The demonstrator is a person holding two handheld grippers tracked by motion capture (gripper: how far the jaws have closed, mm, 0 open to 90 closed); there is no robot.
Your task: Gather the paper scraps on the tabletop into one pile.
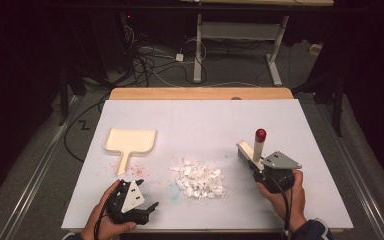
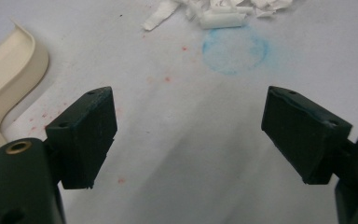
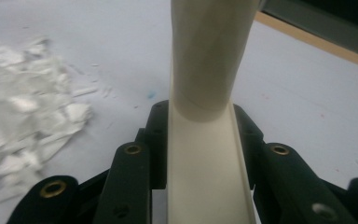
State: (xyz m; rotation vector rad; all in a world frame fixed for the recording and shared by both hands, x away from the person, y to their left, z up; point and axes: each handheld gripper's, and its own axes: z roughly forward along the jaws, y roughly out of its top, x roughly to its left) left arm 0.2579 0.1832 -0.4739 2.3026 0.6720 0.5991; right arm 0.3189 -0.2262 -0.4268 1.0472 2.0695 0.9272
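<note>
A pile of white paper scraps (image 1: 198, 178) lies in the middle of the white table top; its edge appears in the left gripper view (image 2: 223, 10) and blurred in the right gripper view (image 3: 23, 121). A cream dustpan (image 1: 129, 142) lies flat at the left, handle toward me; its rim (image 2: 9, 74) is left of my jaws. My left gripper (image 1: 151, 206) rests open near the front edge, nothing between its fingers (image 2: 86, 135). My right gripper (image 1: 256, 169) is shut on the cream brush (image 1: 254, 149), red-tipped handle upright, bristles at the table right of the pile; the handle (image 3: 205, 93) fills the jaws.
A blue chalky ring (image 2: 234, 50) and red specks mark the table between dustpan and scraps. The wooden far edge (image 1: 200, 93) borders the table. Beyond it stand a desk frame (image 1: 240, 35) and cables on the floor.
</note>
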